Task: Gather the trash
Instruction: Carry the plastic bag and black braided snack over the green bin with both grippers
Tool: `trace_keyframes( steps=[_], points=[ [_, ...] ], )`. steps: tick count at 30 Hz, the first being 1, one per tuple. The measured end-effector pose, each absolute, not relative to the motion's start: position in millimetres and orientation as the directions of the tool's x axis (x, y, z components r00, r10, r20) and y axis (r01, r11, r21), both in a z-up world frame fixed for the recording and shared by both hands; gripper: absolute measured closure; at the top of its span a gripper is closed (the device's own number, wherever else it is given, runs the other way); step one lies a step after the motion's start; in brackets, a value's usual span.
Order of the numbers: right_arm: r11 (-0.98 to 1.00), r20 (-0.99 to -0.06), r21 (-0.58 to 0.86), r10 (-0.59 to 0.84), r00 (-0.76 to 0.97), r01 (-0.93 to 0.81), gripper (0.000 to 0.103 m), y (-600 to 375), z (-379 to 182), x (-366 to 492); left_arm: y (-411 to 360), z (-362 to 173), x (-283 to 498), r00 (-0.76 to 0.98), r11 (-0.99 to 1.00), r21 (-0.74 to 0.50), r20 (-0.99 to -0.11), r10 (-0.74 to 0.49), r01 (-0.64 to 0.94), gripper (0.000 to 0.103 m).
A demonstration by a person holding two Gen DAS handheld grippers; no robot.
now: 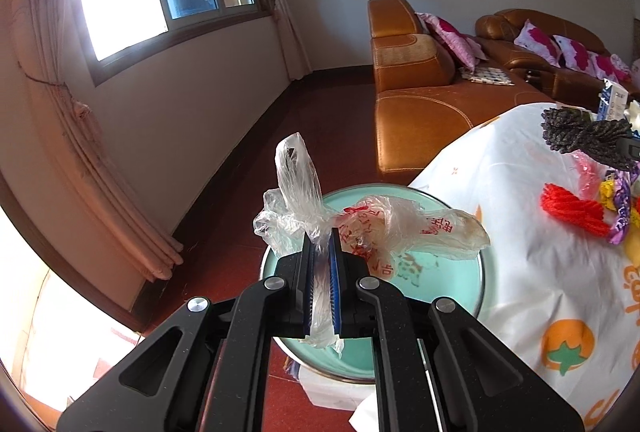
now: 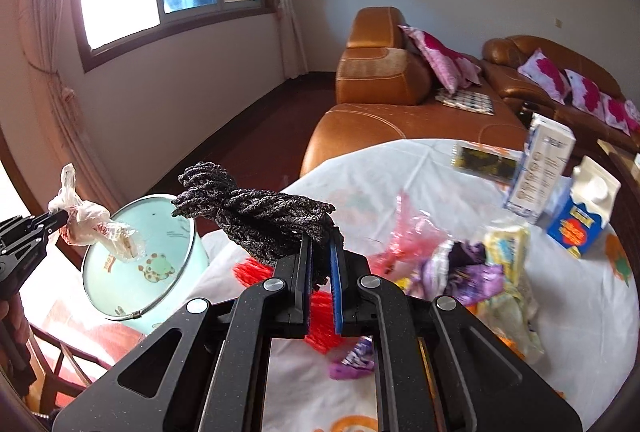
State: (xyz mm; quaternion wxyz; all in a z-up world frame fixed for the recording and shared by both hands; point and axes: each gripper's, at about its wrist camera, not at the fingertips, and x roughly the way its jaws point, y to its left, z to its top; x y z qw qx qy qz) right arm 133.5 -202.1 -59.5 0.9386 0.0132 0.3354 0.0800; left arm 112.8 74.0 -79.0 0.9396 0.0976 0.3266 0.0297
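Over the teal bin (image 1: 440, 296) the left gripper (image 1: 320, 256) clamps a plastic bag (image 1: 360, 228), the right gripper (image 2: 320, 260) pinches dark yarn (image 2: 256, 220) nearby, and wrappers (image 2: 472, 272) plus 2 cartons (image 2: 576, 208) remain on the table (image 2: 560, 332).

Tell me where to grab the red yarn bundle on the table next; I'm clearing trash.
Grip the red yarn bundle across its middle, coming from above: it lies flat on the tablecloth, strands gathered lengthwise, so a crosswise pinch probably catches them all. Purple wrappers crowd one end.
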Motion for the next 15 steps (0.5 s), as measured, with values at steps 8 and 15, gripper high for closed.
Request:
trace_keyframes(
  steps=[8, 15],
  points=[
    [0.975, -0.642, 0.034, 0.189, 0.743, -0.219, 0.094, -165.3, -68.6, 158.0, 91.2, -80.6, 109.3, 0.779, 0.964, 0.259, -0.593, 0.204, -0.056, 0.097],
    [0.96, -0.654, -0.012, 0.203, 0.729, -0.278, 0.094, -132.1, -74.5, 170.7, 102.6, -84.4, 112.0, 0.765, 0.951, 0.298, -0.592, 0.254, -0.085, 0.096]
  ],
)
